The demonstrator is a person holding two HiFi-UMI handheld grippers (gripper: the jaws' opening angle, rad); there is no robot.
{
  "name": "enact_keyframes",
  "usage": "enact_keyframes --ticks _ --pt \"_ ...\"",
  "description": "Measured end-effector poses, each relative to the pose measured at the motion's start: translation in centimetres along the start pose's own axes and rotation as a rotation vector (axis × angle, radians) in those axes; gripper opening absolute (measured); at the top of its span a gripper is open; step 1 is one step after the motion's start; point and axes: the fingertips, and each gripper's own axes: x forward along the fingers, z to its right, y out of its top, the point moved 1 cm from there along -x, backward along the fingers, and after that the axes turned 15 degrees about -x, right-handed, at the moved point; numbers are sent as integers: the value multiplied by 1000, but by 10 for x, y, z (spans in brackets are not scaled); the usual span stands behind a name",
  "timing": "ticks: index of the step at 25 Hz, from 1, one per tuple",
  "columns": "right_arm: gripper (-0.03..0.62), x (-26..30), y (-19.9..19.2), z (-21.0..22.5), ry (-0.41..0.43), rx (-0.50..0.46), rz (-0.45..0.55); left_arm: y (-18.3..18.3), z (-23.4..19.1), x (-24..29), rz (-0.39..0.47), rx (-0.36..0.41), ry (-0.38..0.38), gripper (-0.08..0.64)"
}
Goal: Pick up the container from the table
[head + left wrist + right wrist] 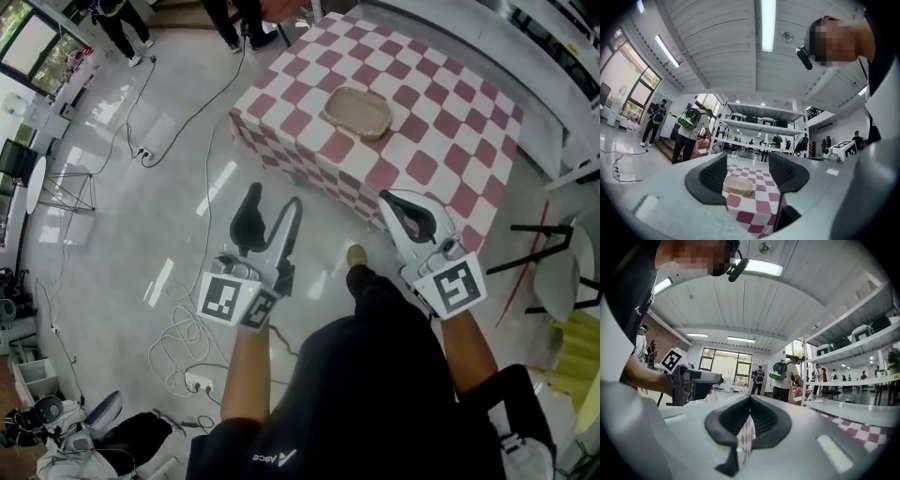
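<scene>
A shallow beige container point(357, 112) lies on a table with a red-and-white checked cloth point(441, 103), toward its near-left part. Both grippers hover over the floor short of the table's near edge, pointing level at it. My left gripper point(272, 211) is open with nothing between its jaws; in the left gripper view the container point(738, 185) shows through the gap of the left gripper point(747, 166), still some way off on the cloth point(759, 206). My right gripper point(412, 216) is shut and empty, its black pads meeting point(750, 406). A strip of the checked cloth point(862, 434) shows at the right.
Cables and a power strip point(197, 380) lie on the shiny floor at the left. A white chair point(562, 272) stands right of the table. People stand beyond the table point(244, 19), one with a green backpack point(691, 131). White shelving point(764, 124) fills the background.
</scene>
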Motion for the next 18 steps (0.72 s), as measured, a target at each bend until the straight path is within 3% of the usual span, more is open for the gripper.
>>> enact_keyframes --ticks 10,18 --pt "3 87 -108 119 -59 55 -206 0 -83 158 -83 -31 28 273" --pt "3 113 -179 167 -167 193 -379 -10 -116 229 -155 -37 -7 273"
